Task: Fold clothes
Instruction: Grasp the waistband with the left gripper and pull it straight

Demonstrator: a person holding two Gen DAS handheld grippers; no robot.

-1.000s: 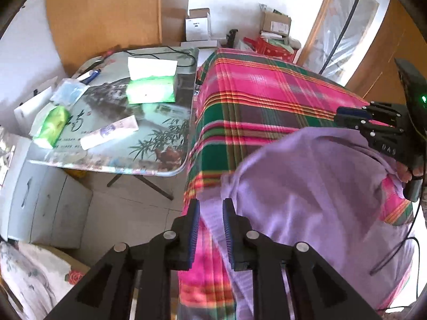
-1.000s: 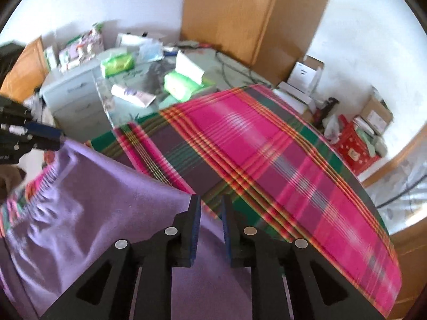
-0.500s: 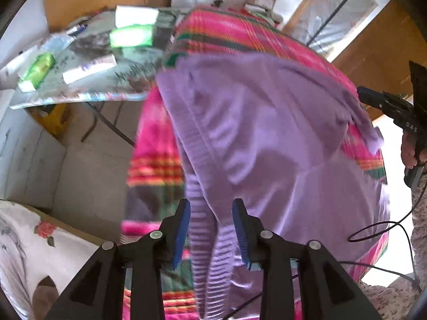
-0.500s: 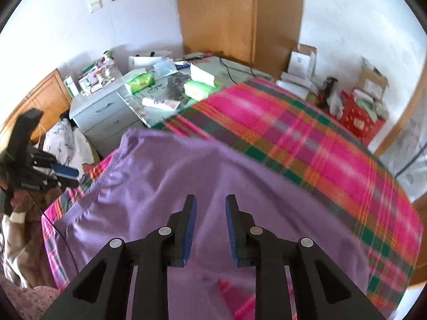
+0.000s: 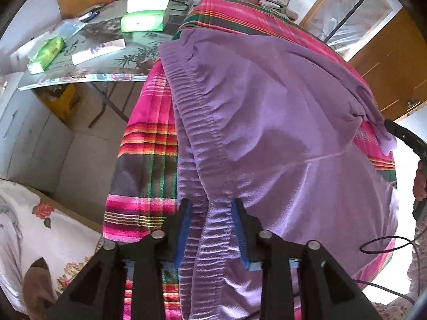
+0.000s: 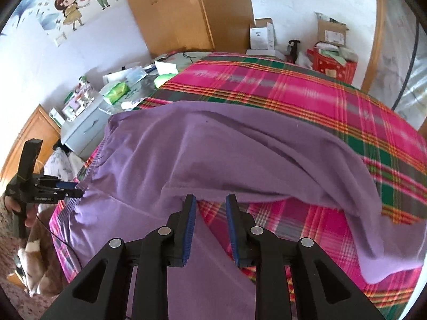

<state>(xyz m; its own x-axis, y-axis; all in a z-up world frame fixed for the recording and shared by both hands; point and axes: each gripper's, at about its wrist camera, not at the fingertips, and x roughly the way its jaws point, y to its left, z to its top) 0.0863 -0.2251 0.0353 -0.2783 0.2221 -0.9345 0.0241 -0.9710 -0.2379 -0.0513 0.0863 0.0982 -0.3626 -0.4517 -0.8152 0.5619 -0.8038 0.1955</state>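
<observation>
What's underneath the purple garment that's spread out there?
The purple garment lies on a pink, green and orange plaid cloth, which shows all around it and under its lifted near edge. Whatever the plaid covers, and anything directly beneath the garment's middle, is hidden.

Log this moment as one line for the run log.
step: spread garment | purple garment: draped over plaid bed cover | left claw: open, waistband between fingers | right claw: open, at fabric edge
</observation>
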